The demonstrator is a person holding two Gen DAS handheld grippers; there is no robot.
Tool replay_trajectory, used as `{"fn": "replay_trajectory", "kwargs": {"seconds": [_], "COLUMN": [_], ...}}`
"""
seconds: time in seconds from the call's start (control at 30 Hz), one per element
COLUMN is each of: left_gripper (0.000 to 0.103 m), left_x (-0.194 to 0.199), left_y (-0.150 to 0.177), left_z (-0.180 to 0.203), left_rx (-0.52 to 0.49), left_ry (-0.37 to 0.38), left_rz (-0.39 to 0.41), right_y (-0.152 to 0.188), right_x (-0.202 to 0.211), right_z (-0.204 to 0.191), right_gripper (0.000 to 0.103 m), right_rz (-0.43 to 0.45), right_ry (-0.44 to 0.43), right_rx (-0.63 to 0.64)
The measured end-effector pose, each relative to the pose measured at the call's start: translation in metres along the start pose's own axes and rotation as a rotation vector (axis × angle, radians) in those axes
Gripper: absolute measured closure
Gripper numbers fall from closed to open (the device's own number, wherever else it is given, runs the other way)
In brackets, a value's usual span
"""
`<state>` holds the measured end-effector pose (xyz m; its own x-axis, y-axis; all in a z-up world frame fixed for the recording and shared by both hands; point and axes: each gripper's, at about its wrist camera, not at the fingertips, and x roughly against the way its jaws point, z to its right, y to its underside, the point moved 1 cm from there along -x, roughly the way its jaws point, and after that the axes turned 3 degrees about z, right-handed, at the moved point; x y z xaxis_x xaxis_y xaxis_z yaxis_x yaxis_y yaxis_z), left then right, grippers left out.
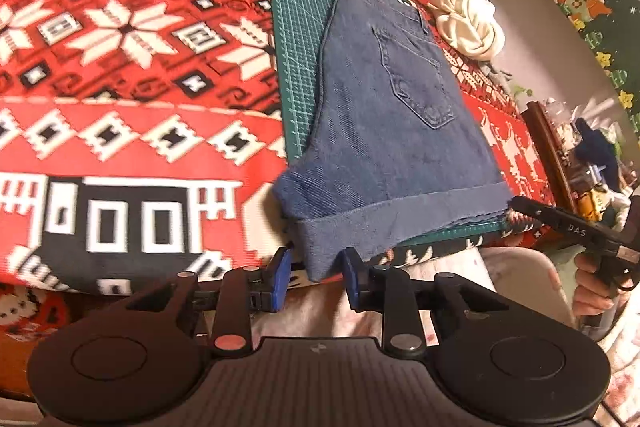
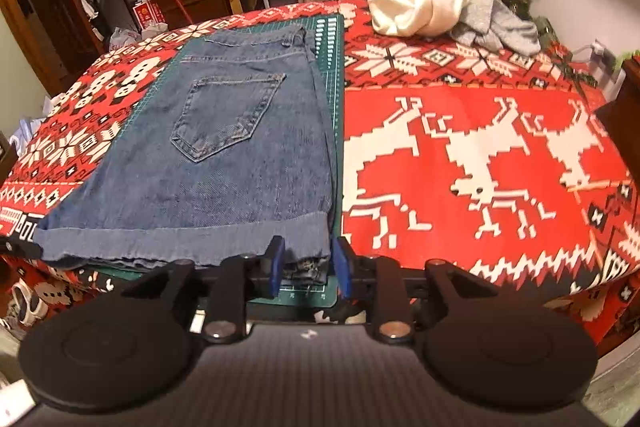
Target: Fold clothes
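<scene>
**Operator:** Two grippers are at the near hem of the denim shorts — report their state.

**Checker:** The left gripper has its blue pads parted, with the hem's left corner hanging between them. The cloth appears to touch neither pad, though blur makes this uncertain. The right gripper is likewise partly open. The frayed right corner of the hem lies in its gap, and the pads do not press on it. Neither gripper holds anything.

**Operator:** Where do the shorts lie?

**Checker:** Flat on the green cutting mat, folded in half lengthwise, back pocket up. The waistband is at the mat's far end and the cuffed hem at its near edge. The left hem corner overhangs the mat's near-left corner and droops off the table edge.

**Operator:** Why that placement?

**Checker:** As a judgement: the mat gives a flat, square reference surface, so the folded edges can be lined up against its grid. With a gripper at each hem corner, the fold was probably laid down evenly, or the hem is about to be lifted toward the waistband.

**Operator:** Anything else near the mat?

**Checker:** The red patterned tablecloth surrounds the mat. A cream garment and a grey garment are heaped beyond the mat's far-right corner — well apart from the shorts, presumably awaiting folding.
</scene>
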<state>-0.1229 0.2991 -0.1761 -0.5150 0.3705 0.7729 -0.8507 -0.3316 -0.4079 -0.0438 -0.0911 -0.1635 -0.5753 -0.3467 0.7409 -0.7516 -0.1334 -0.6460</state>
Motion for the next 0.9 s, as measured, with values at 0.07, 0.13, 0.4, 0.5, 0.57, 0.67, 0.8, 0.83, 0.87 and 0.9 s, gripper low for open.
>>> {"fn": "replay_trajectory", "kwargs": {"seconds": [0.07, 0.13, 0.4, 0.5, 0.57, 0.67, 0.8, 0.83, 0.87, 0.9], "left_gripper": [0.074, 0.073, 0.089, 0.089, 0.089, 0.088, 0.089, 0.089, 0.09, 0.09], "left_x": [-0.006, -0.011, -0.001, 0.005, 0.008, 0.009, 0.022, 0.029, 0.035, 0.041], "left_y": [-0.001, -0.002, 0.002, 0.002, 0.0, -0.003, -0.003, -0.003, -0.004, -0.005], "left_z": [0.0, 0.0, 0.009, 0.009, 0.001, -0.009, -0.005, -0.003, -0.001, 0.001], "left_rx": [0.022, 0.041, -0.008, -0.039, -0.02, 0.009, -0.025, -0.046, -0.068, -0.08], "left_ry": [0.021, 0.023, -0.038, -0.085, -0.082, -0.061, -0.073, -0.081, -0.096, -0.102], "left_rz": [-0.008, -0.008, 0.059, 0.085, 0.082, 0.059, 0.067, 0.077, 0.089, 0.103], "right_y": [-0.001, -0.002, -0.004, -0.002, 0.0, 0.004, 0.005, 0.005, 0.005, 0.004], "right_x": [-0.006, -0.011, -0.022, -0.019, -0.015, -0.012, -0.003, 0.002, 0.008, 0.013], "right_z": [0.003, 0.005, -0.006, -0.015, -0.02, -0.024, -0.023, -0.022, -0.021, -0.02], "right_gripper": [0.074, 0.074, 0.087, 0.089, 0.089, 0.088, 0.085, 0.085, 0.085, 0.085], "right_rz": [-0.014, -0.027, -0.056, -0.072, -0.077, -0.072, -0.048, -0.034, -0.02, -0.006], "right_ry": [-0.007, -0.013, -0.016, -0.027, -0.043, -0.043, -0.01, 0.004, 0.014, 0.02], "right_rx": [-0.023, -0.043, -0.048, -0.026, -0.015, 0.002, 0.005, 0.007, 0.011, 0.014]}}
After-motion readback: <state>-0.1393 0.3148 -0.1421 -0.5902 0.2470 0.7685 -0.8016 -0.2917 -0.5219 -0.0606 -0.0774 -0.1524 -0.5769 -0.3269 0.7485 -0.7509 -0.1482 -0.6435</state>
